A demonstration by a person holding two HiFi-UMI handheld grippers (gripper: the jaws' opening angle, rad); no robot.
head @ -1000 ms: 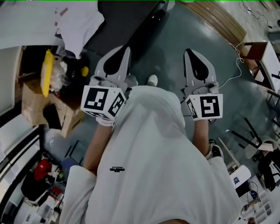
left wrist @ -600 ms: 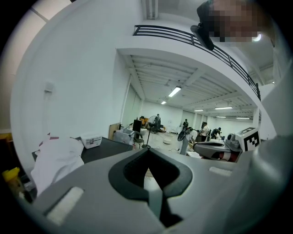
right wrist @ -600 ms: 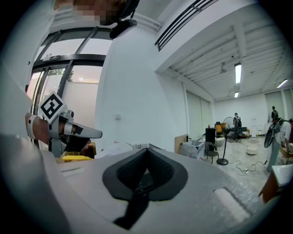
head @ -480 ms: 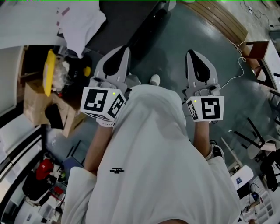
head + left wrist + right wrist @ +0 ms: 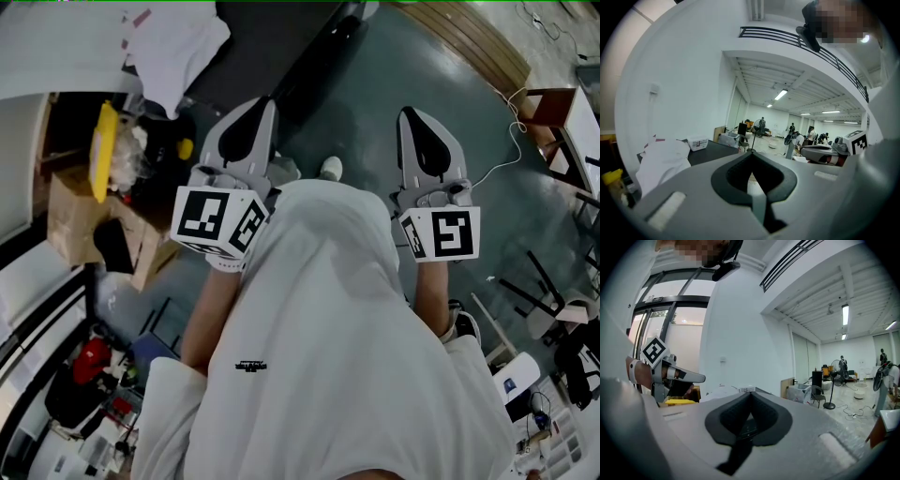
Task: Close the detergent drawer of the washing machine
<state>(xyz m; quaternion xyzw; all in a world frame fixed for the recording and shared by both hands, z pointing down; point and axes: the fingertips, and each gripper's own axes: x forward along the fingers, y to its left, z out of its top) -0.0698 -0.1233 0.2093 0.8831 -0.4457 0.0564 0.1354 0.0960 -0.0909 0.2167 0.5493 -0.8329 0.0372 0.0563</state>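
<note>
While the person is standing over a grey floor (image 5: 394, 56), both grippers are being held out in front of the white shirt (image 5: 328, 356), one at each side of the torso and well apart. The left gripper (image 5: 751, 153) is pointing into a large, bright hall. Its jaws are pressing together at the tips, and the moulded hollow behind them is holding nothing. The right gripper (image 5: 750, 393) is looking the same way: jaws meeting at the tips, nothing gripped. A white shoe (image 5: 327, 170) is showing on the floor between the two grippers. Beyond the left gripper, a white cloth (image 5: 173, 47) is lying on a dark tabletop (image 5: 262, 37), and a yellow object (image 5: 101, 155) is standing above a cardboard box (image 5: 70, 220) off to the left. A white cable (image 5: 511, 131) is trailing across the floor to the right. None of the views is letting me tell where the detergent drawer or the washing machine is
</note>
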